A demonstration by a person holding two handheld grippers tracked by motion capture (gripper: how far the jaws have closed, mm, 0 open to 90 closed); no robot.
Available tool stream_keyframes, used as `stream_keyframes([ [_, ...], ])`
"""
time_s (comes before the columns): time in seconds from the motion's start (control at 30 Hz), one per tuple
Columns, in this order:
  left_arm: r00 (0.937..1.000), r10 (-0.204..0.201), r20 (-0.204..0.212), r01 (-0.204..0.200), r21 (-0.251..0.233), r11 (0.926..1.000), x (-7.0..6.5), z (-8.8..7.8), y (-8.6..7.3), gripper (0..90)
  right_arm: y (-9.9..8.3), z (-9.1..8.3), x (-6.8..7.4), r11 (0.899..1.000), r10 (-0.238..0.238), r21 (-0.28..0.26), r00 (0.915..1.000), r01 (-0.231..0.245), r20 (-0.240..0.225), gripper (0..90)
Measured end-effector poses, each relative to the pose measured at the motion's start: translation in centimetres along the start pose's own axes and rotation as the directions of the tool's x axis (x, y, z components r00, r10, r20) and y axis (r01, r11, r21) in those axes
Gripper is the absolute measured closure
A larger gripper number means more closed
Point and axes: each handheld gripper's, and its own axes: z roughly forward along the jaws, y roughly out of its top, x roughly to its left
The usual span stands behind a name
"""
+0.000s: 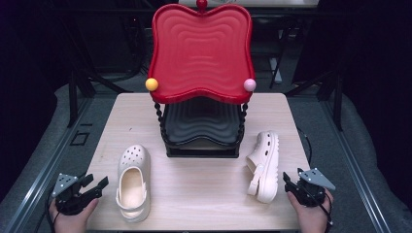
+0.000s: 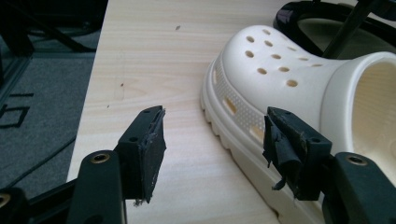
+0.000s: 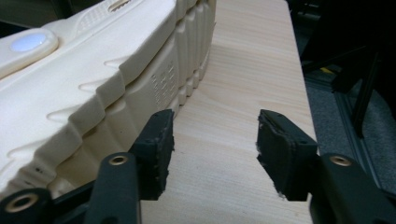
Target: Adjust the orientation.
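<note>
A: Under the red tray the black shelf is sitting mostly in shadow; its surface is hard to read from the high view. In the left gripper view, the heel of the left shoe is running off the right edge.

B: Noted. In the right gripper view the right shoe is cut off at the left, lying on its side with the ribbed sole facing the camera.

A: Poses. The left gripper is resting at the near left edge of the table, held in a hand, pointing toward the left shoe, which is standing upright just beside it. Jaws are standing wide, nothing between them.

B: The right gripper is sitting at the near right edge, hand wrapping it from below, jaws spread and empty. The right shoe is lying just beside its tips; whether they are touching, cannot tell.
</note>
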Motion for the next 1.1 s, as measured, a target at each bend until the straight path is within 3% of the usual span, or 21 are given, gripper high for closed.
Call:
stream_keyframes([
  [0.1, 0.9997, -0.010, 0.024, 0.009, 0.003, 1.0000, 0.0, 0.2, 0.0, 38.5, 0.0, 0.3, -0.1, 1.000, 0.007, 0.003, 1.0000, -0.007, -0.005, 46.9],
  [0.2, 0.9985, 0.003, 0.054, -0.004, 0.019, 0.9998, -0.1, 0.6, -0.4, 41.0, -0.3, 0.7, -0.6, 0.999, 0.033, 0.038, 0.9987, -0.031, -0.038, 48.4],
  [0.3, 0.9947, -0.015, 0.101, 0.013, 0.021, 0.9997, -0.2, 0.5, -0.6, 42.0, -0.4, 0.9, -0.5, 0.998, 0.045, 0.055, 0.9968, -0.042, -0.065, 50.1],
  [0.33, 0.9955, 0.012, 0.094, -0.015, 0.027, 0.9995, -0.4, 0.2, -0.7, 42.7, -0.4, 0.8, -0.4, 0.998, 0.041, 0.056, 0.9968, -0.038, -0.068, 51.3],
  [0.37, 0.9955, 0.012, 0.094, -0.015, 0.027, 0.9995, -0.4, 0.2, -0.7, 42.8, -0.4, 0.8, -0.4, 0.998, 0.040, 0.058, 0.9969, -0.036, -0.068, 51.6],
  [0.47, 0.9943, 0.070, 0.081, -0.069, -0.009, 0.9976, -1.1, -0.2, -0.4, 43.0, -0.3, 0.6, -0.3, 0.998, 0.035, 0.053, 0.9974, -0.031, -0.063, 51.8],
  [0.63, 0.9890, 0.104, 0.106, -0.102, -0.023, 0.9945, -2.2, -0.7, 0.4, 47.2, -0.3, 0.6, -0.3, 0.998, 0.038, 0.052, 0.9974, -0.035, -0.061, 52.1],
  [0.67, 0.9822, 0.142, 0.123, -0.136, -0.063, 0.9888, -2.9, -0.7, 0.7, 49.5, -0.3, 0.6, -0.3, 0.998, 0.050, 0.046, 0.9965, -0.047, -0.068, 52.2],
  [0.7, 0.9822, 0.142, 0.123, -0.136, -0.063, 0.9888, -2.9, -0.7, 0.7, 51.1, -0.3, 0.6, -0.3, 0.998, 0.050, 0.046, 0.9965, -0.047, -0.068, 52.2],
  [0.73, 0.9767, 0.175, 0.124, -0.169, -0.056, 0.9840, -3.6, -0.4, 1.1, 53.0, -0.3, 0.7, -0.3, 0.998, 0.057, 0.044, 0.9961, -0.054, -0.068, 52.2],
  [0.83, 0.9725, 0.197, 0.125, -0.191, -0.053, 0.9801, -4.2, 0.0, 1.6, 55.9, -0.3, 0.6, -0.3, 0.998, 0.058, 0.043, 0.9959, -0.055, -0.069, 52.2],
  [0.87, 0.9633, 0.234, 0.132, -0.232, -0.028, 0.9723, -4.8, 0.3, 2.1, 57.1, -0.3, 0.4, -0.2, 0.997, 0.068, 0.031, 0.9953, -0.066, -0.068, 52.1],
  [0.9, 0.9633, 0.234, 0.132, -0.232, -0.028, 0.9723, -4.8, 0.3, 2.1, 57.1, -0.3, 0.4, -0.2, 0.997, 0.068, 0.031, 0.9953, -0.066, -0.068, 52.1],
  [0.93, 0.9496, 0.283, 0.135, -0.286, 0.003, 0.9582, -5.4, 0.8, 2.6, 57.1, -0.3, 0.2, -0.2, 0.997, 0.075, 0.030, 0.9945, -0.073, -0.073, 52.1],
  [0.97, 0.9496, 0.283, 0.135, -0.286, 0.003, 0.9582, -5.4, 0.8, 2.6, 57.1, -0.3, 0.2, -0.2, 0.997, 0.075, 0.030, 0.9945, -0.073, -0.073, 52.1],
  [1.0, 0.9400, 0.304, 0.154, -0.311, 0.020, 0.9502, -5.8, 1.1, 3.0, 57.1, -0.3, 0.1, -0.2, 0.996, 0.083, 0.029, 0.9937, -0.081, -0.076, 52.1],
  [1.1, 0.9363, 0.319, 0.148, -0.324, 0.013, 0.9460, -6.1, 1.5, 2.8, 58.4, -0.4, 0.1, -0.2, 0.996, 0.087, 0.033, 0.9932, -0.085, -0.077, 52.1],
])
